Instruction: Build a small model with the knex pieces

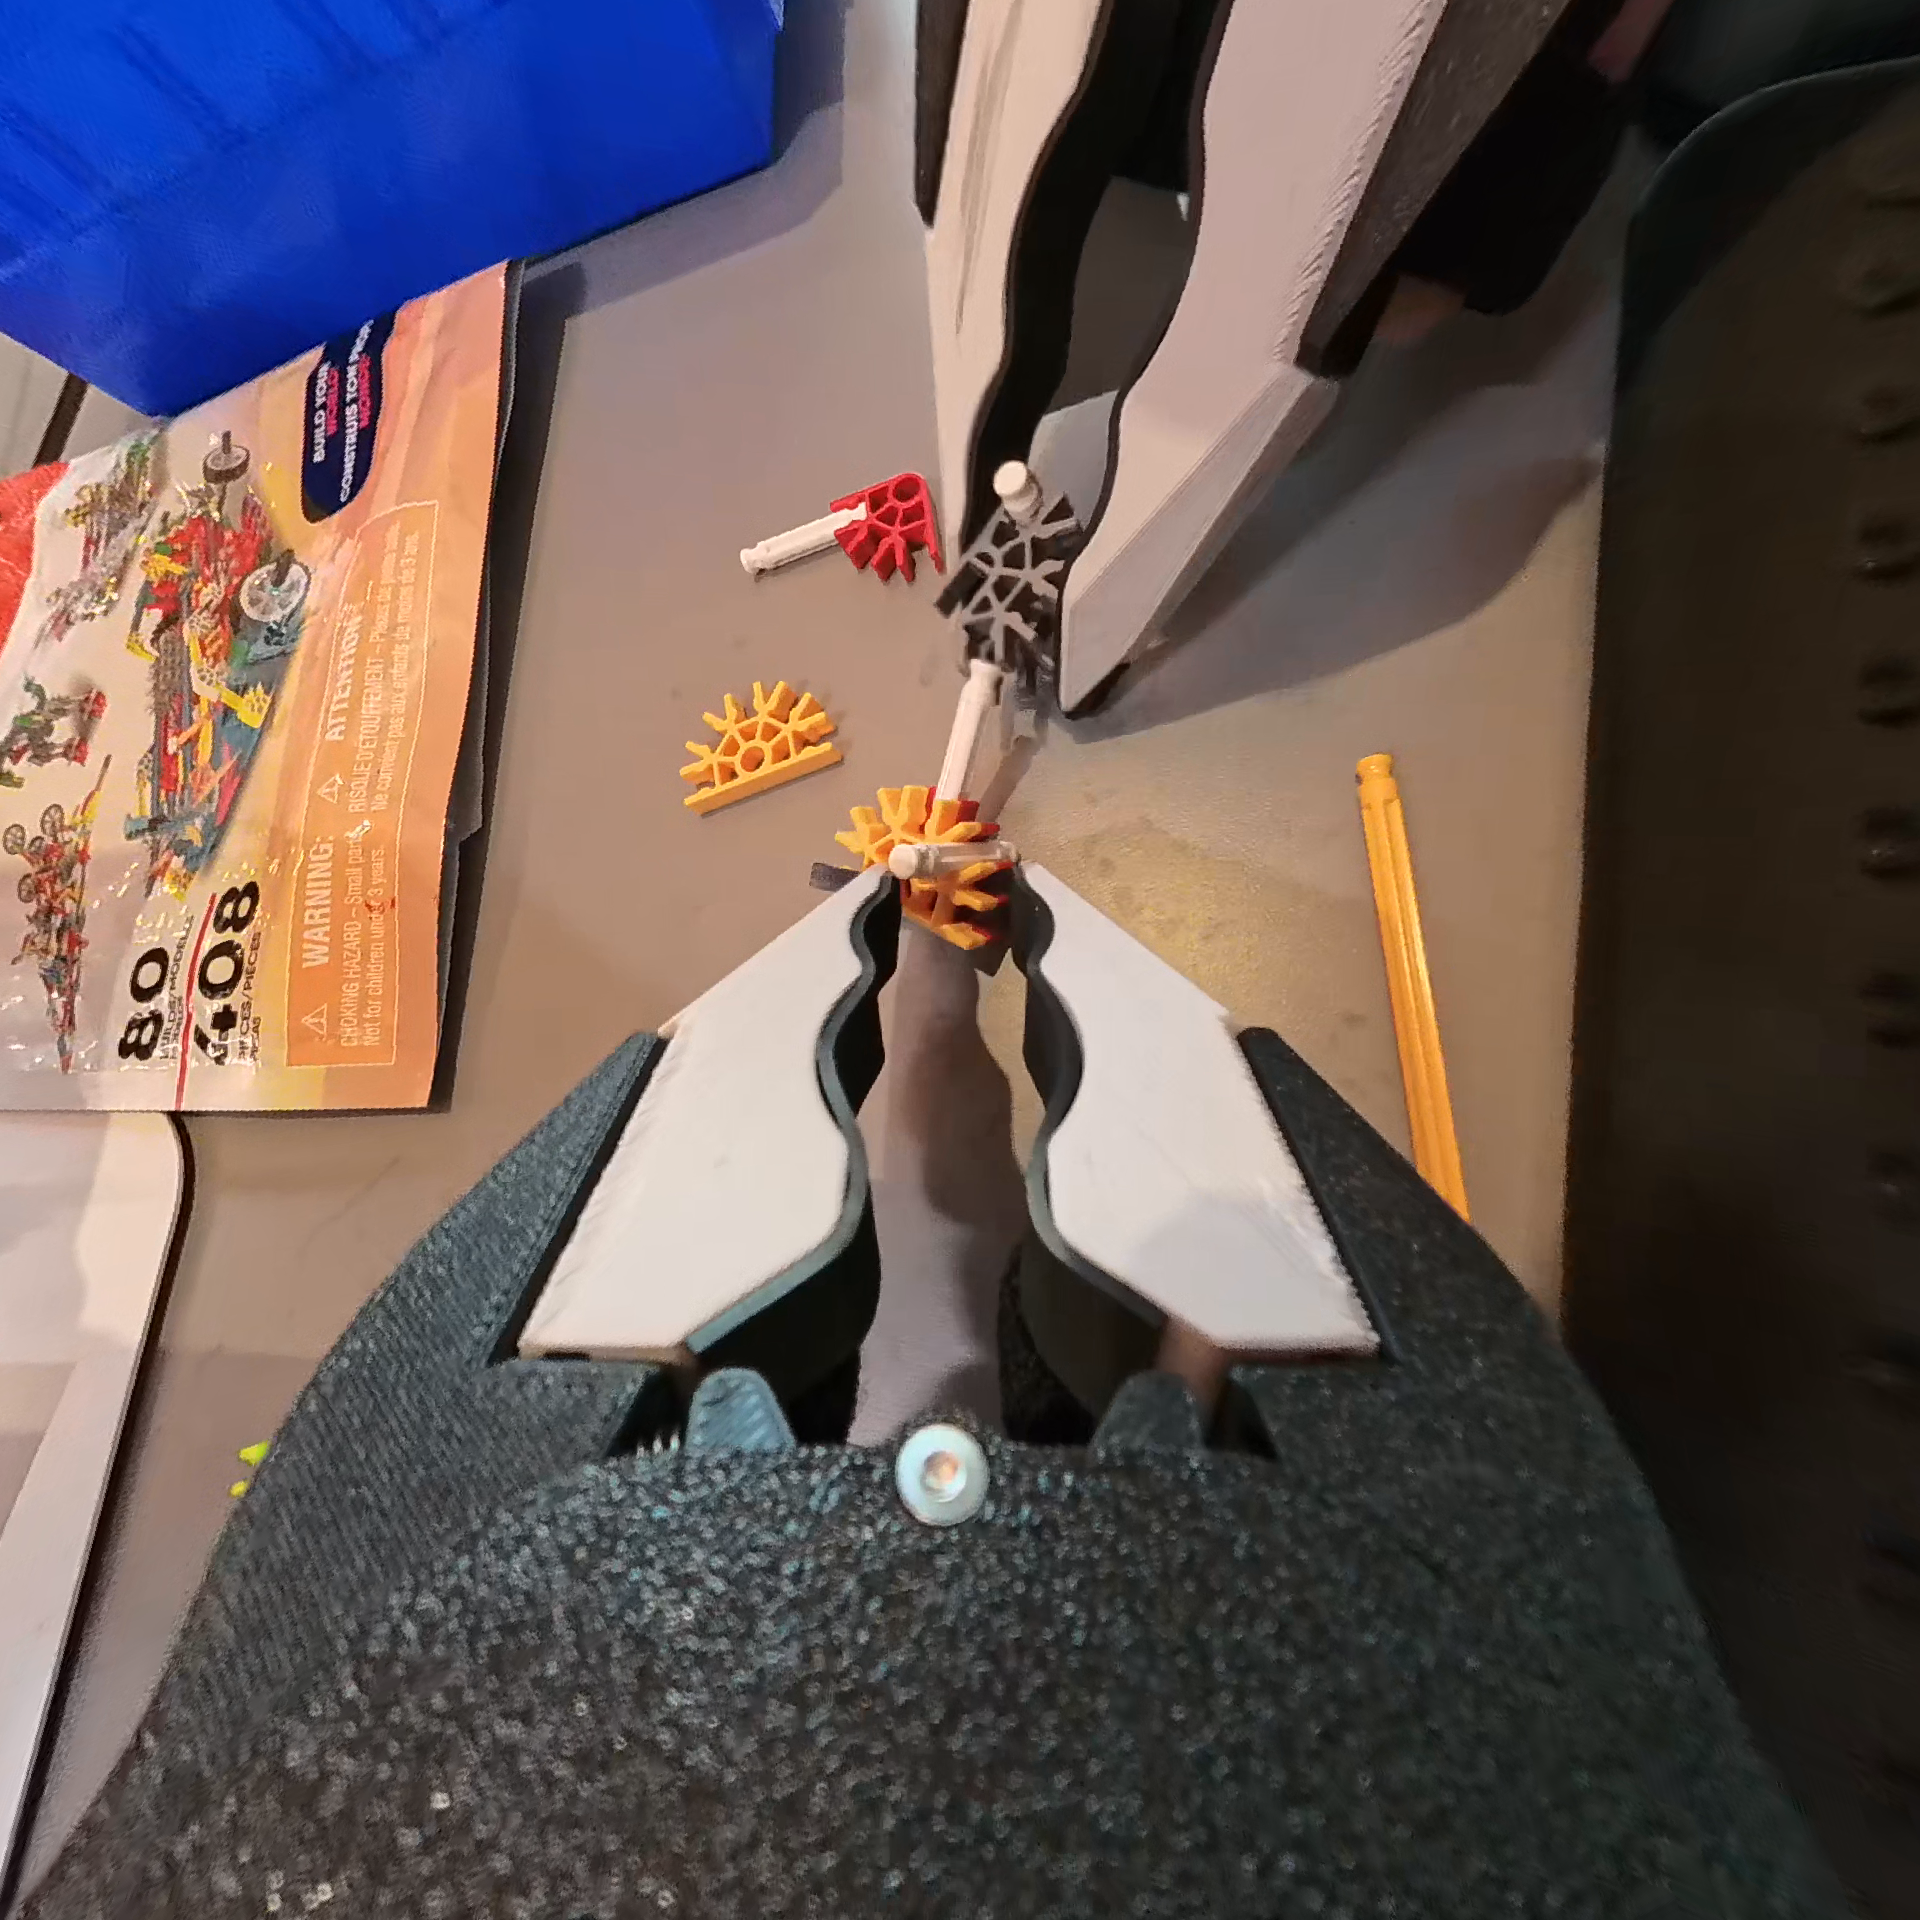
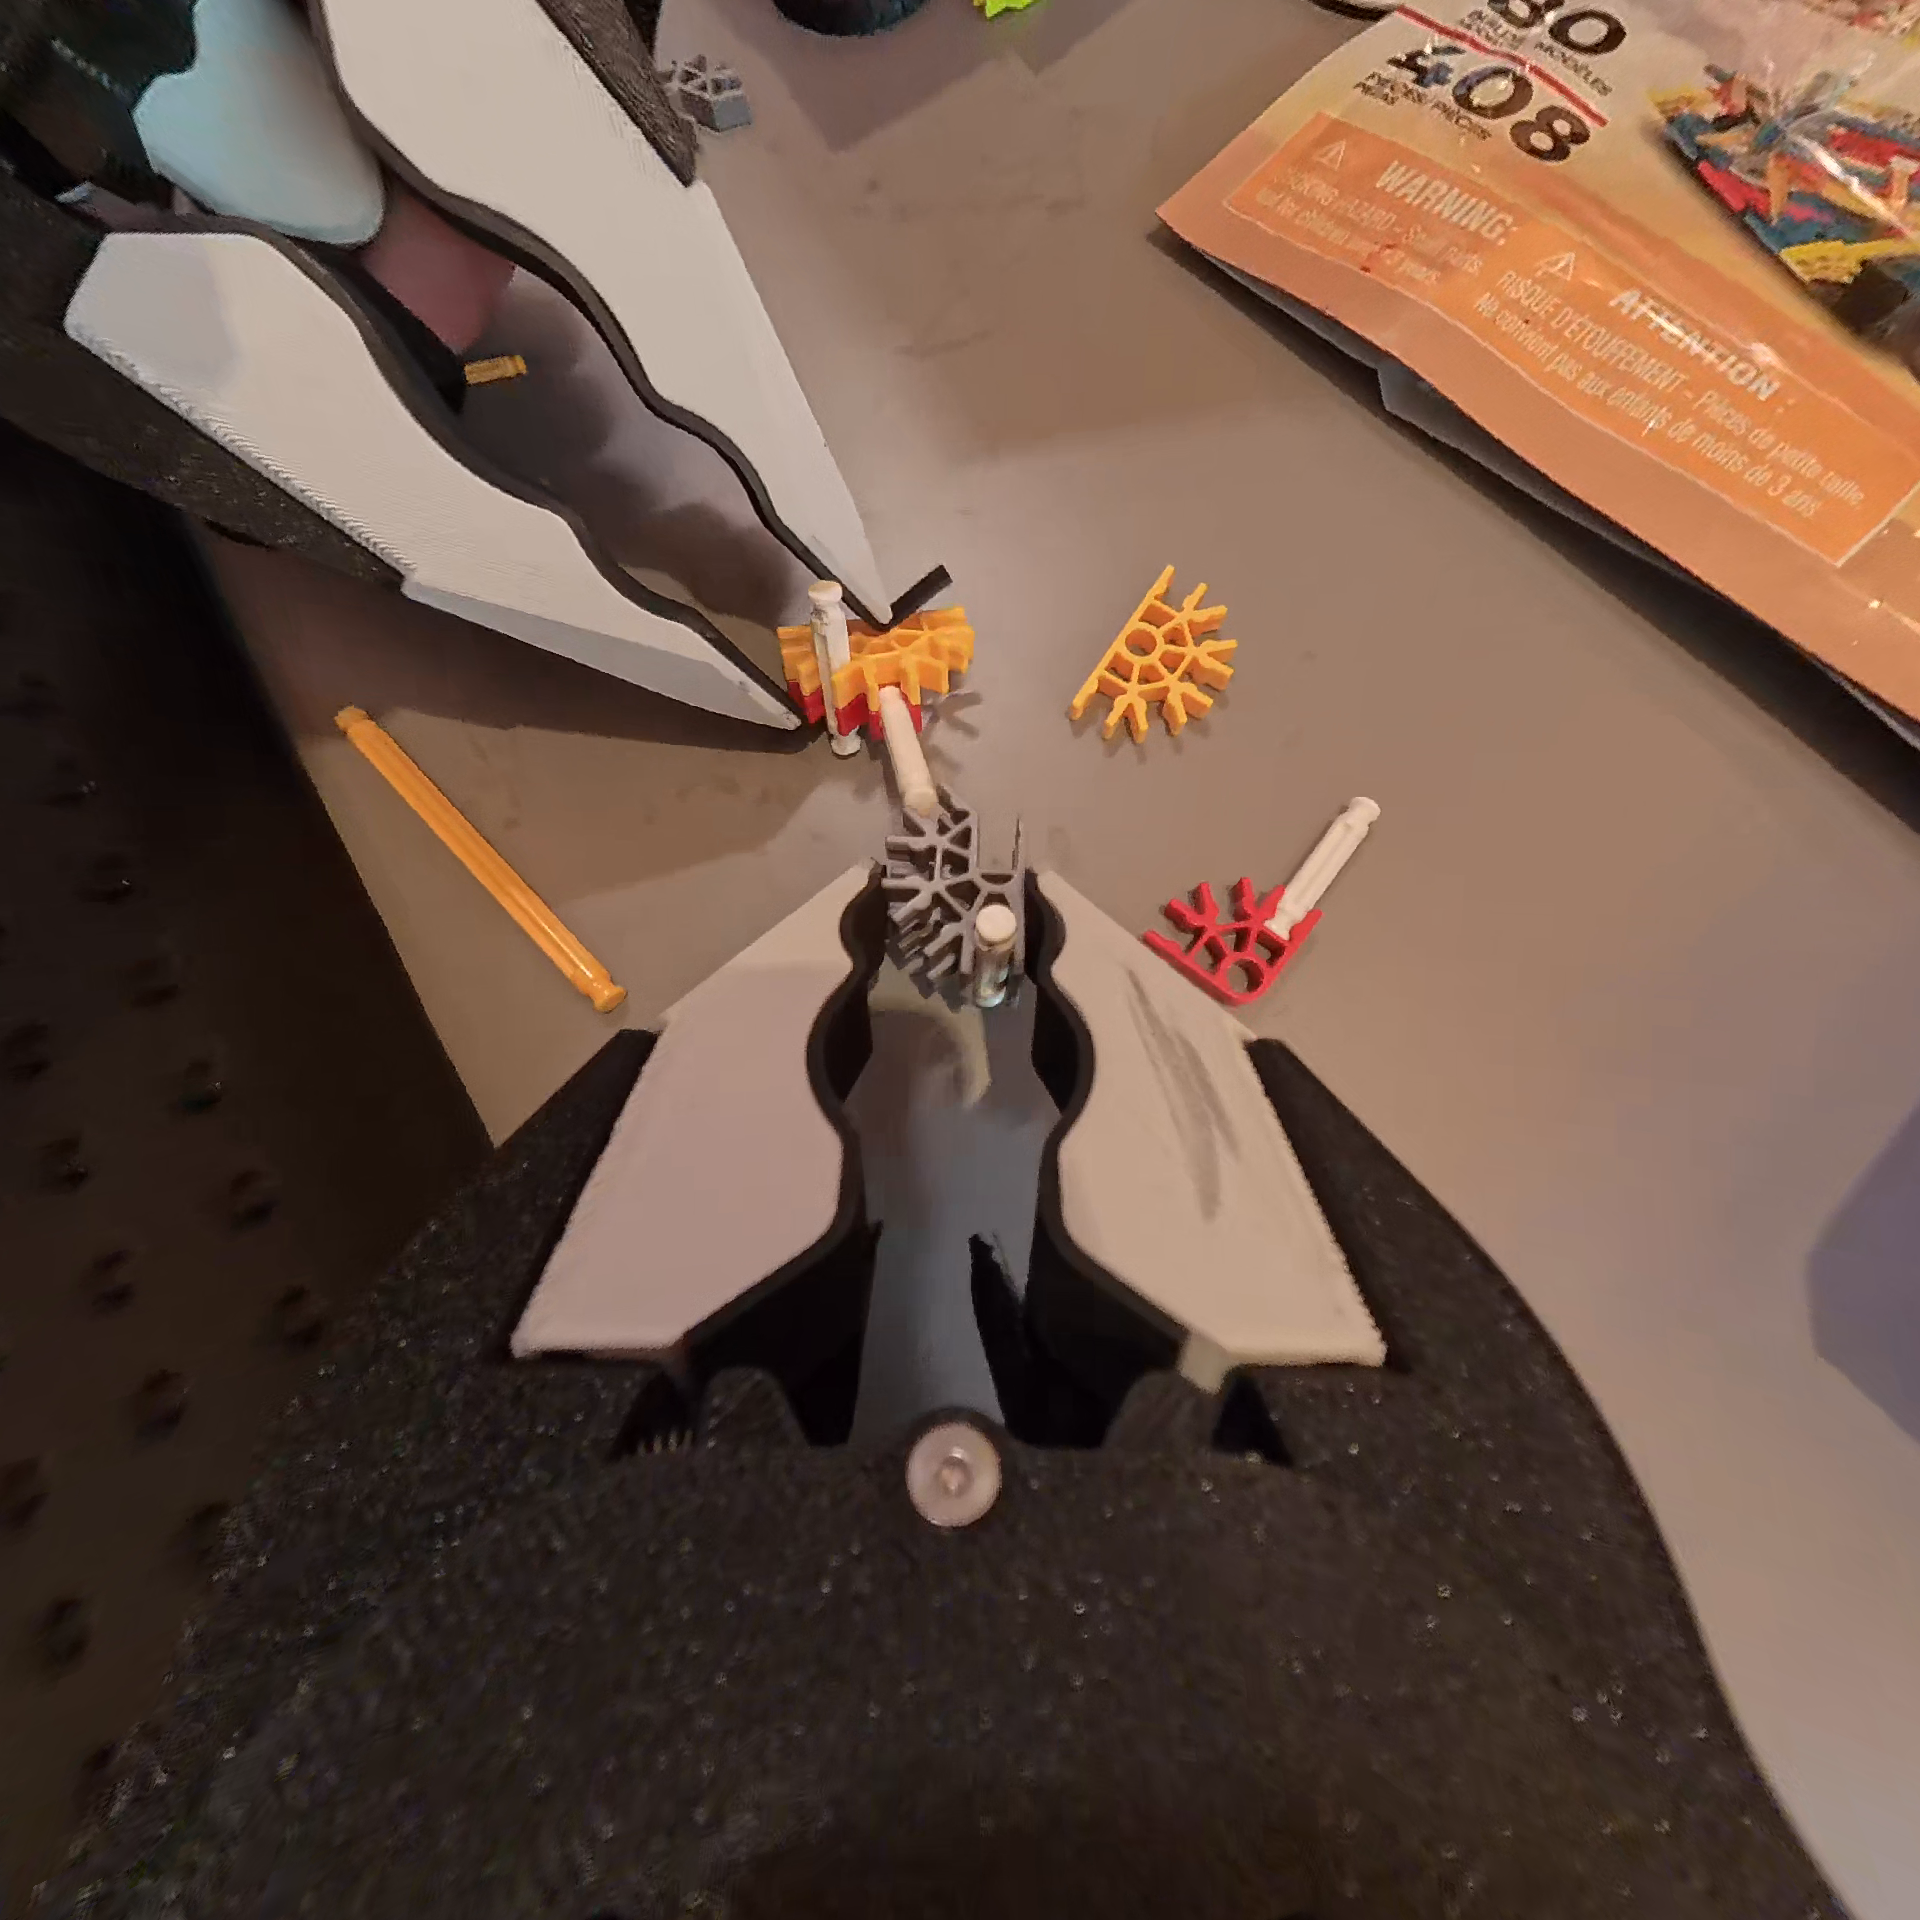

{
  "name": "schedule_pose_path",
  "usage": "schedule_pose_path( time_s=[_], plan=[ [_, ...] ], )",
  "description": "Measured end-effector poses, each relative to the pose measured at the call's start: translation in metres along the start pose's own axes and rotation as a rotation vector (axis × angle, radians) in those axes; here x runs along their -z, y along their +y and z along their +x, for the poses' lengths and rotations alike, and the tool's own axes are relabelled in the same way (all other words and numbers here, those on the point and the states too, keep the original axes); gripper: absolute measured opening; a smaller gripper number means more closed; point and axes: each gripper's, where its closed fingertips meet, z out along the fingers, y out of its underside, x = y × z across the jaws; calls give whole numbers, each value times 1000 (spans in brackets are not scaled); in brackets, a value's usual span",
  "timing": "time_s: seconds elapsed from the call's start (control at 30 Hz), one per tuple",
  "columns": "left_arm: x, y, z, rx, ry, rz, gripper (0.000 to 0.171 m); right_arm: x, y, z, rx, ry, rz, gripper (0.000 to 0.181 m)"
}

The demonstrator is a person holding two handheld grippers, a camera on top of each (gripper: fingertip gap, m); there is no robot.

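Note:
My left gripper [image 1: 951,883] is shut on a yellow and red toy connector cluster [image 1: 925,857] with a short white rod across it. A white rod [image 1: 966,743] runs from the cluster to a grey snowflake connector [image 1: 1003,582], which my right gripper [image 1: 1013,665] is shut on. In the right wrist view, my right gripper [image 2: 951,883] clamps the grey connector [image 2: 940,894], with a white rod stub [image 2: 994,940] in it. The linking white rod [image 2: 906,758] leads to the yellow and red cluster [image 2: 883,665], held by the left gripper [image 2: 836,665].
On the grey table lie a loose yellow half-round connector [image 1: 758,743] [image 2: 1153,660], a red connector with a white rod [image 1: 883,525] [image 2: 1236,930], and a long yellow rod [image 1: 1408,971] [image 2: 478,857]. An orange printed bag [image 1: 249,717] [image 2: 1579,343] and a blue bag [image 1: 374,156] lie behind. A dark perforated surface [image 1: 1766,935] borders the table. About 5 centimeters separates my left fingertips from my right.

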Motion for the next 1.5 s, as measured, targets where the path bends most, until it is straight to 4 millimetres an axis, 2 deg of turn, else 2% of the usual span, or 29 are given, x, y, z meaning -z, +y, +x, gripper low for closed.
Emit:
schedule_pose_path(
  time_s=[0.53,0.67,0.97,1.13,1.27,1.5],
  plan=[
    [0,-1,-1,-12,-44,-28,19,3,-6,5,-140,14,53,24],
    [-1,-1,-1,-8,-50,-33,19,0,-1,5,-115,34,16,24],
    [-1,-2,-1,-15,-78,-63,18,2,-4,5,-118,81,18,24],
    [-2,-4,1,-30,-93,-71,17,-2,-3,5,-21,191,-24,24],
    [-2,-4,1,-47,-107,-78,18,-2,-5,5,-14,215,-3,24],
    [-2,-4,4,-47,-97,-71,24,-3,-2,9,-8,231,-6,24]
  ],
)
